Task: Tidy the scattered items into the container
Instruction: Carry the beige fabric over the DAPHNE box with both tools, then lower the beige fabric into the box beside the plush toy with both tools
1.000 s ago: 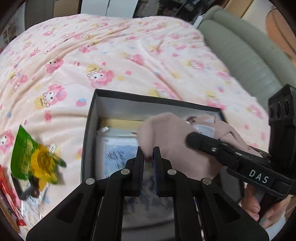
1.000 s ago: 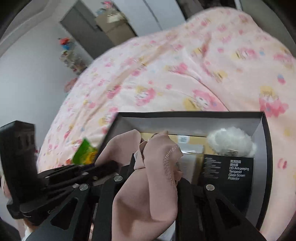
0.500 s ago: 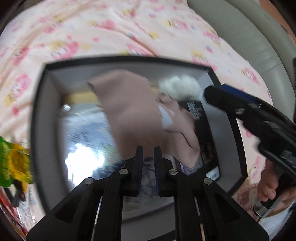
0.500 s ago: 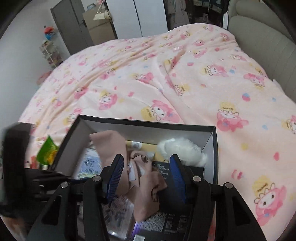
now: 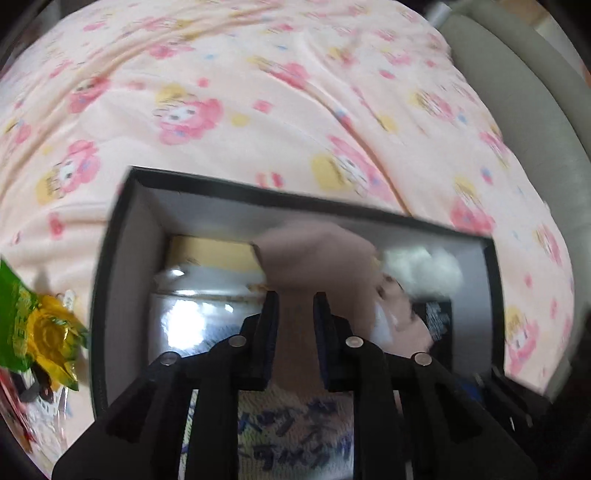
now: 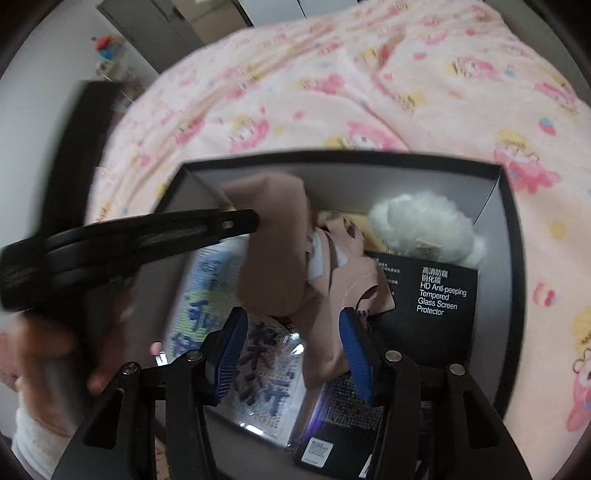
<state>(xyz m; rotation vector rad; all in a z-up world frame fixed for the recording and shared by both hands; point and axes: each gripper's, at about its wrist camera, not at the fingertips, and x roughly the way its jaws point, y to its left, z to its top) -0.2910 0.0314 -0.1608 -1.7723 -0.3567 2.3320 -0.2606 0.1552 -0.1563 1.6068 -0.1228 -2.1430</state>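
A black box (image 5: 110, 258) (image 6: 517, 258) with grey inner walls lies on the pink patterned bedcover. A pink cloth (image 5: 317, 258) (image 6: 280, 258) lies inside it over a white fluffy item (image 6: 424, 229), a black screen-protector pack (image 6: 436, 295) and printed packets (image 6: 207, 295). My left gripper (image 5: 294, 306) is slightly parted above the cloth; in the right wrist view (image 6: 251, 221) its tip touches the cloth's upper edge. My right gripper (image 6: 291, 332) is open over the box, with the cloth's lower end hanging between its blue pads (image 6: 352, 350).
A green and yellow snack packet (image 5: 40, 325) and red wrappers (image 5: 11, 398) lie on the bedcover left of the box. A grey padded headboard (image 5: 517, 92) runs along the right. Cupboards (image 6: 177, 22) stand beyond the bed.
My right gripper opened and let go of the pink cloth, which now lies in the box. My left gripper's jaws have parted slightly and both grippers have shifted over the box.
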